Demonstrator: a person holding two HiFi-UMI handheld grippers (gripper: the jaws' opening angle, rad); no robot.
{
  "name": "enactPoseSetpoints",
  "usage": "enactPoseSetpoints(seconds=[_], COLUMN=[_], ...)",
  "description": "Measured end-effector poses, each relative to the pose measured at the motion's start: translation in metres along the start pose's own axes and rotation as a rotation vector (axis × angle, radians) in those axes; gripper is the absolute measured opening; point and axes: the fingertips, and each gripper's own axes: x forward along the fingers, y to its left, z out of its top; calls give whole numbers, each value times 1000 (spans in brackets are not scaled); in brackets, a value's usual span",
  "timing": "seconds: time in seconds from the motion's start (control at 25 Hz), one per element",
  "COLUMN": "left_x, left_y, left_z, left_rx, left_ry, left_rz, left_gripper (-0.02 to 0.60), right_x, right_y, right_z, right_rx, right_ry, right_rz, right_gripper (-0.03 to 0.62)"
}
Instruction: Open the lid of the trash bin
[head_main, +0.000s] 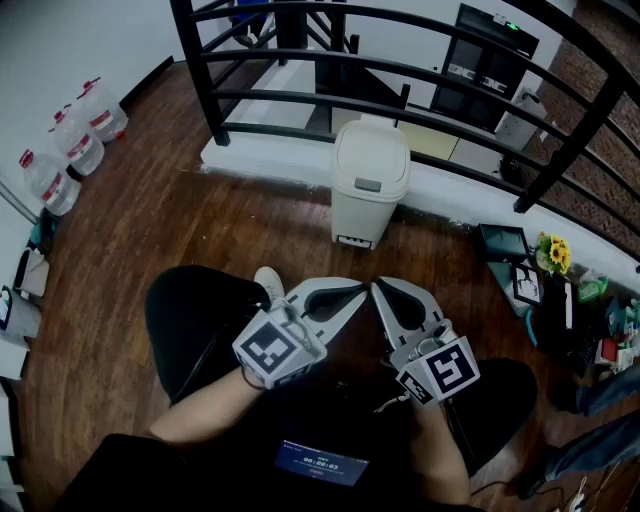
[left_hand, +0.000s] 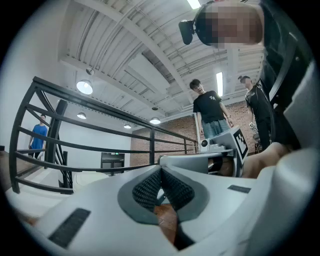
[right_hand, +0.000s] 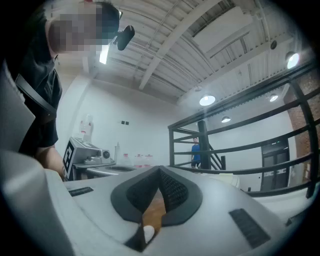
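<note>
The cream trash bin stands on the wood floor in front of the black railing, with its lid down. Both grippers hover over the person's lap, well short of the bin. My left gripper is shut with nothing between its pads, and its tips point toward the right gripper. My right gripper is also shut and empty, tips nearly meeting the left's. In the left gripper view the dark pads meet at the top. The right gripper view shows its pads closed the same way.
A black railing runs behind the bin along a white ledge. Several water bottles stand at the far left. Picture frames and yellow flowers clutter the floor at the right. Two people stand nearby in the left gripper view.
</note>
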Motion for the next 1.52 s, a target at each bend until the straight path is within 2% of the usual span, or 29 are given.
enactPoseSetpoints(seconds=[0.28, 0.44, 0.88, 1.12, 1.24, 1.36, 1.52], left_x=[41, 56, 62, 58, 64, 79, 105], left_y=[83, 113, 152, 159, 168, 187, 224], left_z=[-9, -15, -11, -25, -31, -38, -59], left_rx=[-103, -83, -35, -49, -20, -47, -76], left_ry=[-24, -3, -13, 12, 1, -15, 4], left_rz=[42, 49, 123, 121, 119, 129, 150], left_gripper=[37, 37, 37, 37, 37, 37, 37], right_x=[63, 90, 113, 116, 118, 126, 144], right_y=[-71, -104, -112, -103, -116, -140, -173], right_z=[-10, -17, -4, -28, -35, -47, -67], right_rx=[15, 75, 109, 9, 29, 55, 80], right_ry=[9, 1, -34, 24, 16, 9, 13], right_rz=[-65, -104, -161, -158, -177, -197, -187], right_gripper=[3, 3, 3, 3, 3, 3, 2])
